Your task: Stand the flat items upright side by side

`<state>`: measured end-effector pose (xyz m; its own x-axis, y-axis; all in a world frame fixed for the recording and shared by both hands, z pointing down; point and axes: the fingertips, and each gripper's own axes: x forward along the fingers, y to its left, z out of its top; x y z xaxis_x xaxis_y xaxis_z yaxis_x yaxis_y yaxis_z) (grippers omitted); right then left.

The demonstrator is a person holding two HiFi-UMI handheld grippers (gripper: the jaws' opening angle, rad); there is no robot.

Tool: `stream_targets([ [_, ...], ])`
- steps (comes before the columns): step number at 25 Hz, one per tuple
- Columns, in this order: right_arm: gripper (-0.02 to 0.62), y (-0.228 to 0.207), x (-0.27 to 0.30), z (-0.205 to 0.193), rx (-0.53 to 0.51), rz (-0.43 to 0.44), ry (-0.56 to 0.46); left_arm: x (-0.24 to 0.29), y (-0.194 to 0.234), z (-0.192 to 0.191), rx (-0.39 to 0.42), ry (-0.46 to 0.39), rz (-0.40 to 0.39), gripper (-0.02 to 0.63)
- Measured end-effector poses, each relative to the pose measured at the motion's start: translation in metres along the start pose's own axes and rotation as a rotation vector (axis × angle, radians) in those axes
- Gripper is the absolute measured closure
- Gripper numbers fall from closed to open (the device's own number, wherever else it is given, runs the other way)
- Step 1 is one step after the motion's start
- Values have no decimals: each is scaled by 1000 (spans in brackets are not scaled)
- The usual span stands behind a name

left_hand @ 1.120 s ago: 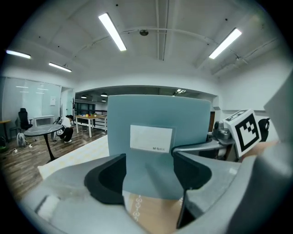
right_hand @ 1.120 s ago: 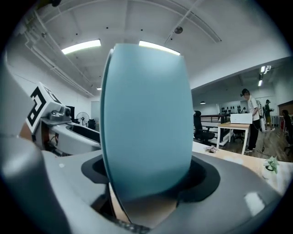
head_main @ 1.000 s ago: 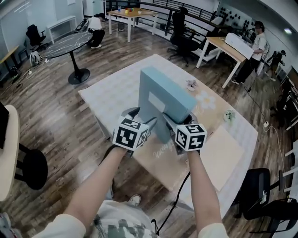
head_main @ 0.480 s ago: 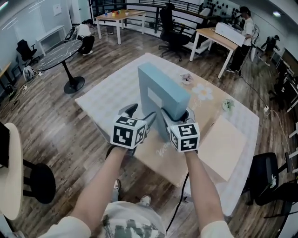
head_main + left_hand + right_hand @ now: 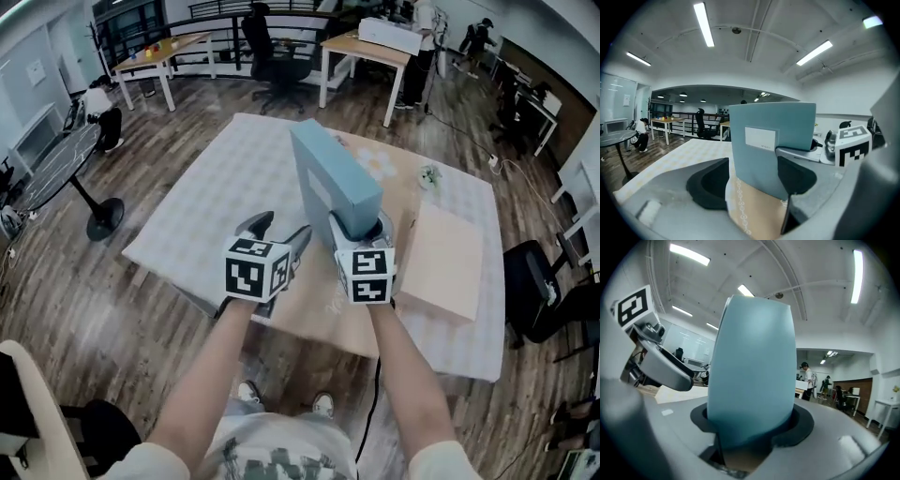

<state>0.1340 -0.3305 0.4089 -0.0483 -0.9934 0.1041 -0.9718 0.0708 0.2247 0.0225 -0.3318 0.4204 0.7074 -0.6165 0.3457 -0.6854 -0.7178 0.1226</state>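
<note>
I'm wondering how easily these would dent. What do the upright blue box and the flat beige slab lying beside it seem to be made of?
The blue box is probably paperboard with a smooth matt coating: the colour is flat and even, the edges are crisp, and a white label is stuck on. The beige slab looks like plain card or thin board, matt with no shine; which of the two is unclear.

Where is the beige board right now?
In the head view, the beige board lies flat on the right side of the table, right of the upright blue box.
</note>
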Motion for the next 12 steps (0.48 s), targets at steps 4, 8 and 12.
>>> stream_targets([
  [4, 314, -8, -4, -3, 53, -164, 25, 5, 10, 9, 31, 12, -79, 267],
  [8, 314, -4, -5, 0, 76, -324, 45, 5, 20, 15, 68, 29, -170, 267],
  [12, 314, 3, 0, 3, 119, -477, 56, 3, 35, 15, 85, 48, -240, 267],
])
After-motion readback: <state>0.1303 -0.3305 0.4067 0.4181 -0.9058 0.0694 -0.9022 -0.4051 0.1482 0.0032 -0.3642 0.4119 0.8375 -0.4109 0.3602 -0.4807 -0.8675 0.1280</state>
